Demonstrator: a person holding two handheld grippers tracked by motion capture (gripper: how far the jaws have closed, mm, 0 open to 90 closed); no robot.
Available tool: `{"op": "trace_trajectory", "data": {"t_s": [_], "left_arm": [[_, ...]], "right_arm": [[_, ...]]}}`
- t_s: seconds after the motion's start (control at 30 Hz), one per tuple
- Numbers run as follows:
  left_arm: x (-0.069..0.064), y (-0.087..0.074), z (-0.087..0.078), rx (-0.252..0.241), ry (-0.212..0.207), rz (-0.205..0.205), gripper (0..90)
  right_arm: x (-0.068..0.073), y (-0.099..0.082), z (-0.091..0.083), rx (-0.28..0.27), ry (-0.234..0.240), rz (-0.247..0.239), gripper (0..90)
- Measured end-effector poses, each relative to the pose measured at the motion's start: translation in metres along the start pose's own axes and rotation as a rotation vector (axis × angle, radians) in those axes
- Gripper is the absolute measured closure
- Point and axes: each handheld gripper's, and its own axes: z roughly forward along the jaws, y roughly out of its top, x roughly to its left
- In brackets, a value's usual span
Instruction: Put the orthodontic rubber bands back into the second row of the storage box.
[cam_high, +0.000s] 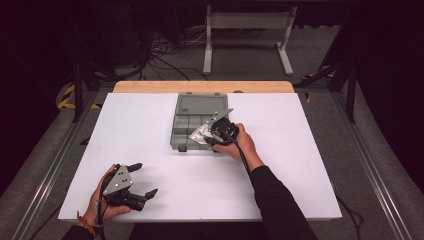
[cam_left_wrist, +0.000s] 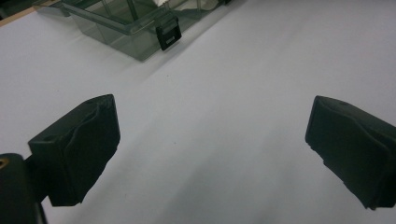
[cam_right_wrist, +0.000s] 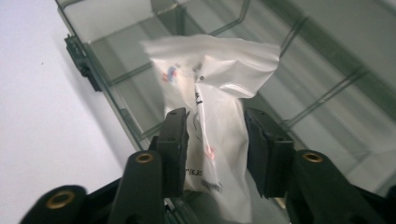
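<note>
Left tongs (cam_high: 142, 179) hover with jaws spread wide and empty over the near edge of the white tabletop (cam_high: 160, 125), held in a person's left hand (cam_high: 102, 202).

Farther back, the right tongs (cam_right_wrist: 215, 140) reach into the open grey compartment box (cam_high: 192, 125) near the tabletop's middle. A small clear plastic bag (cam_right_wrist: 219, 84) stands between their jaws above the box's front compartments; the jaws are parted, the pads not pressing on the bag. A black latch (cam_left_wrist: 168, 35) sits on the box's front wall.
</note>
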Motion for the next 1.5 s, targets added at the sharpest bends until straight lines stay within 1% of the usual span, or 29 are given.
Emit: {"op": "trace_trajectory", "data": {"t_s": [0.03, 0.07, 0.13, 0.2, 0.23, 0.27, 0.33, 0.37, 0.47, 0.5, 0.53, 0.57, 0.63, 0.67, 0.73, 0.77, 0.87, 0.97, 1.0, 1.13, 1.2, 1.23, 1.27, 1.3, 1.33, 1.37, 1.43, 1.47, 1.5], "left_arm": [[0.000, 0.000, 0.000, 0.000, 0.000, 0.000, 7.0], [0.000, 0.001, 0.000, 0.000, 0.021, -0.003, 8.9], [0.000, 0.001, 0.000, -0.005, 0.023, -0.010, 8.9], [0.000, 0.001, 0.000, -0.003, 0.033, -0.008, 9.5], [0.000, 0.001, 0.000, 0.002, 0.038, -0.006, 9.6], [0.000, 0.001, 0.001, 0.005, 0.045, -0.006, 9.9], [0.000, 0.001, 0.000, 0.004, 0.049, -0.005, 10.2], [0.000, 0.001, 0.000, 0.002, 0.054, -0.004, 10.2], [0.001, 0.001, -0.001, -0.001, 0.058, -0.005, 11.9], [0.001, 0.001, -0.001, -0.001, 0.058, -0.005, 12.2], [0.001, 0.001, -0.001, 0.000, 0.058, -0.010, 12.2], [0.001, 0.002, -0.001, -0.004, 0.059, -0.007, 12.4], [0.001, 0.002, -0.002, -0.005, 0.061, -0.002, 13.6], [0.001, 0.003, -0.002, -0.006, 0.066, -0.004, 13.6], [0.002, 0.005, -0.003, -0.013, 0.064, -0.004, 14.8], [0.002, 0.006, -0.003, -0.017, 0.070, -0.007, 14.9], [0.004, 0.009, -0.004, -0.022, 0.083, -0.008, 15.7], [0.006, 0.013, -0.004, -0.030, 0.098, -0.001, 15.0], [0.006, 0.014, -0.004, -0.036, 0.096, -0.008, 14.7], [0.009, 0.018, -0.004, -0.039, 0.106, -0.003, 14.3], [0.012, 0.021, -0.005, -0.042, 0.114, 0.001, 14.3], [0.012, 0.021, -0.005, -0.042, 0.114, 0.001, 14.4], [0.013, 0.023, -0.005, -0.052, 0.105, -0.009, 14.4], [0.015, 0.024, -0.005, -0.057, 0.104, -0.008, 14.0], [0.016, 0.026, -0.006, -0.063, 0.108, -0.009, 13.6], [0.018, 0.028, -0.006, -0.073, 0.111, -0.008, 12.8], [0.022, 0.032, -0.005, -0.080, 0.096, -0.015, 10.1], [0.024, 0.034, -0.005, -0.083, 0.103, -0.010, 8.5], [0.026, 0.036, -0.003, -0.087, 0.116, -0.010, 7.8]], "right_arm": [[0.001, -0.001, -0.002, -0.016, -0.005, 0.009, 57.7], [0.001, -0.001, -0.002, -0.016, -0.005, 0.009, 57.7], [0.001, -0.002, -0.008, -0.049, -0.025, 0.018, 53.2], [0.001, -0.004, -0.013, -0.075, -0.025, 0.017, 51.4], [0.001, -0.005, -0.015, -0.091, -0.034, 0.021, 50.5], [-0.001, -0.006, -0.020, -0.116, -0.038, 0.037, 46.3], [-0.002, -0.006, -0.022, -0.126, -0.036, 0.043, 45.4], [-0.002, -0.007, -0.025, -0.136, -0.045, 0.047, 44.4], [-0.002, -0.010, -0.036, -0.184, -0.061, 0.059, 40.5], [-0.001, -0.011, -0.040, -0.194, -0.073, 0.057, 39.8], [-0.001, -0.011, -0.040, -0.194, -0.073, 0.057, 39.8], [0.000, -0.014, -0.047, -0.218, -0.086, 0.060, 37.4], [0.000, -0.015, -0.050, -0.225, -0.089, 0.057, 36.7], [0.001, -0.017, -0.053, -0.236, -0.106, 0.049, 36.0], [0.002, -0.021, -0.061, -0.262, -0.113, 0.037, 33.9], [0.003, -0.024, -0.065, -0.270, -0.126, 0.034, 33.0], [0.003, -0.030, -0.076, -0.300, -0.128, 0.029, 29.9], [0.003, -0.038, -0.085, -0.340, -0.128, 0.040, 27.4], [0.004, -0.040, -0.088, -0.351, -0.131, 0.039, 27.2], [0.006, -0.050, -0.098, -0.371, -0.141, 0.025, 24.6], [0.007, -0.053, -0.103, -0.373, -0.158, 0.031, 22.2], [0.007, -0.053, -0.103, -0.373, -0.158, 0.031, 22.2], [0.007, -0.055, -0.106, -0.384, -0.162, 0.033, 20.3], [0.007, -0.058, -0.110, -0.398, -0.158, 0.043, 19.8], [0.007, -0.060, -0.112, -0.403, -0.164, 0.041, 19.4], [0.008, -0.063, -0.114, -0.404, -0.179, 0.023, 17.6], [0.009, -0.068, -0.116, -0.375, -0.214, 0.009, 14.2], [0.010, -0.070, -0.116, -0.366, -0.231, 0.007, 11.8], [0.009, -0.073, -0.117, -0.366, -0.235, 0.007, 9.8]]}}
